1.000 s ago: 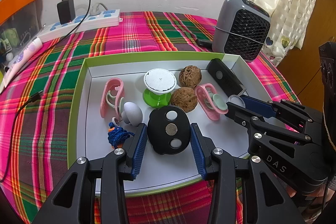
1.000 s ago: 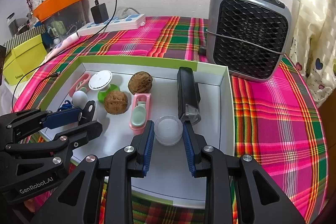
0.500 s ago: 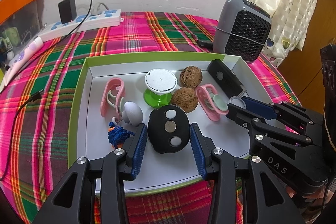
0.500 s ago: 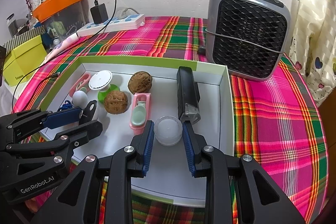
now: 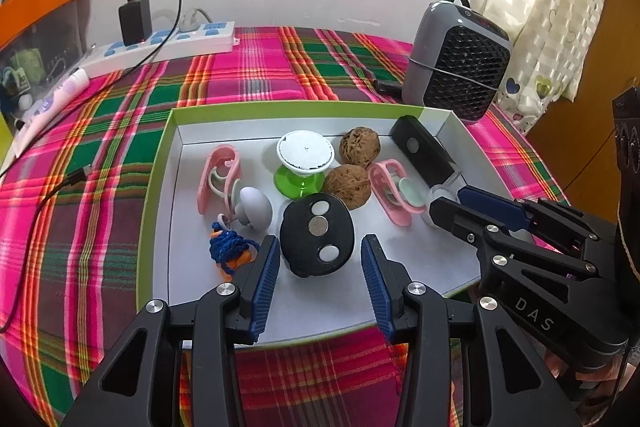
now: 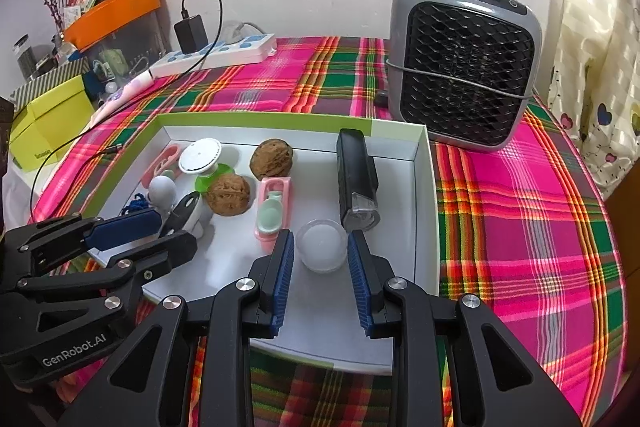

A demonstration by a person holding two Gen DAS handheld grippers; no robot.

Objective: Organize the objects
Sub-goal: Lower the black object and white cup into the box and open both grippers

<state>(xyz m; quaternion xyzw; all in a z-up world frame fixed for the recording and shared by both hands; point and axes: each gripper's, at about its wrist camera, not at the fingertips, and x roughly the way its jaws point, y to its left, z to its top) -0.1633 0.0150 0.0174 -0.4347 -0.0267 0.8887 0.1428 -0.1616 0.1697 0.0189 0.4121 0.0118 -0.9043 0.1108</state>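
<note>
Objects for sorting lie inside a shallow white tray with a green rim [image 5: 160,163] on the pink and green plaid cloth [image 5: 100,131]. At the tray's left end sits a pink plastic clip [image 5: 218,175], and just in front of it a grey mushroom-shaped knob [image 5: 254,207] beside a blue and orange knitted charm [image 5: 230,255]. Next along stands a white disc on a green base [image 5: 305,157], with two brown walnuts [image 5: 347,169] close to its right, one behind the other. The left gripper [image 5: 316,263] straddles a black oval fob with three round buttons [image 5: 317,235]; its blue-padded jaws stand apart, one on each side of the fob, and I see narrow gaps rather than contact. Right of the walnuts lies a second pink clip holding a mint-green piece [image 6: 273,213]. Further right, the right gripper [image 6: 320,259] brackets a small translucent round cap [image 6: 321,245], jaws apart and very close to the cap's sides; I cannot tell whether they touch it. Just behind the cap a black rectangular torch-like device [image 6: 356,179] lies lengthwise near the tray's right wall. Beyond the tray, a white power strip with blue sockets [image 6: 216,53] sits at the back left, and a grey fan heater with a black grille [image 6: 464,67] stands at the back right
</note>
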